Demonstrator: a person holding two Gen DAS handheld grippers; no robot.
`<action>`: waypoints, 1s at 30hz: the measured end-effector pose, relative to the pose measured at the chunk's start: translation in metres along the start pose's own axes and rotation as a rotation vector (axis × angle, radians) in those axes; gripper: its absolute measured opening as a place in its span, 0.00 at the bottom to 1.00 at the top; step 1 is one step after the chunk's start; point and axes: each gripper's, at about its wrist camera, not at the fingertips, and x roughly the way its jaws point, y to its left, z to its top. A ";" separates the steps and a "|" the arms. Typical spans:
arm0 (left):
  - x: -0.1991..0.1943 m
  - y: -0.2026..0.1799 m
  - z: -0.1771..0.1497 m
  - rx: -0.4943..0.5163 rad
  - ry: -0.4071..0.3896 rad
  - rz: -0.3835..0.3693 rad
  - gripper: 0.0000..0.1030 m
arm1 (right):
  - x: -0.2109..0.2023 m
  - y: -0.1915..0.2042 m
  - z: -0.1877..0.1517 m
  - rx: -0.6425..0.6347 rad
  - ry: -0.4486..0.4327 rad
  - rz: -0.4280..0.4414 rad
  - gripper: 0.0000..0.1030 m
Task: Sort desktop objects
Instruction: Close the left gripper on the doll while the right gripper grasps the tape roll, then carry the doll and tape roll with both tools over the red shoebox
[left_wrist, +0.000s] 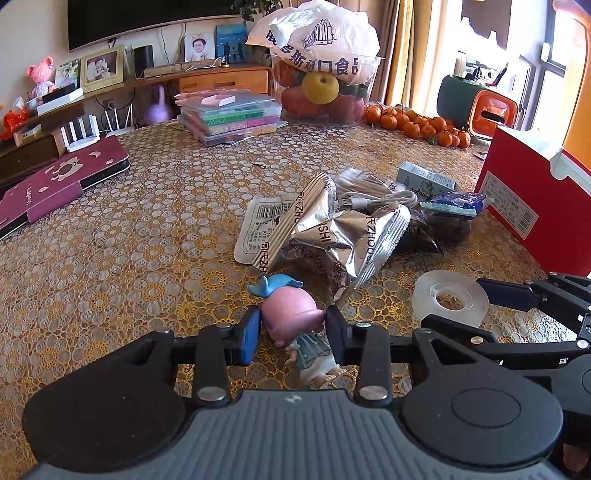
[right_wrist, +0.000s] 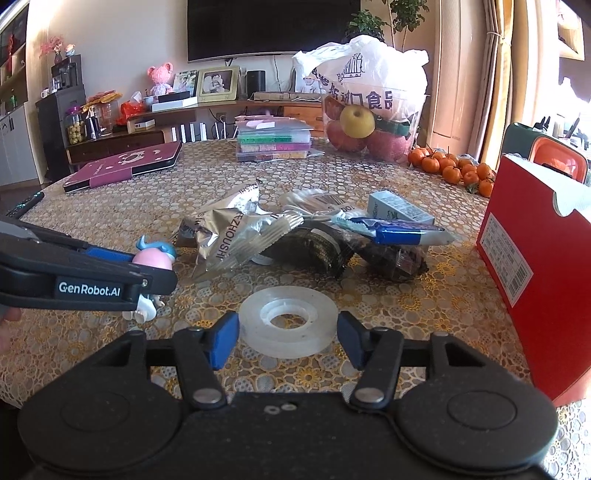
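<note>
The pickup step is judged in hand — the figurine is pinched between the left gripper jaws, the tape roll sits untouched between the wide-open right gripper jaws — closing is needed next.

Crinkled glossy foil snack bags; translucent smooth plastic tape roll; lacy cloth tablecloth.

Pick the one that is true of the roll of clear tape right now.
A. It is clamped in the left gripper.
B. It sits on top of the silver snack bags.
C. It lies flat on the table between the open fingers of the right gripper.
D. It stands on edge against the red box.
C: the roll of clear tape lies flat on the table, with the right gripper spread to either side of it and gaps visible.
</note>
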 end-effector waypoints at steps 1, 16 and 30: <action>-0.001 -0.001 0.000 0.001 -0.001 0.002 0.36 | -0.002 -0.001 0.001 0.002 -0.001 0.000 0.56; -0.025 -0.013 -0.002 0.009 -0.010 -0.036 0.36 | -0.029 -0.004 0.005 0.010 -0.039 -0.006 0.56; -0.048 -0.037 0.009 0.040 -0.027 -0.101 0.36 | -0.066 -0.014 0.011 0.020 -0.081 -0.023 0.56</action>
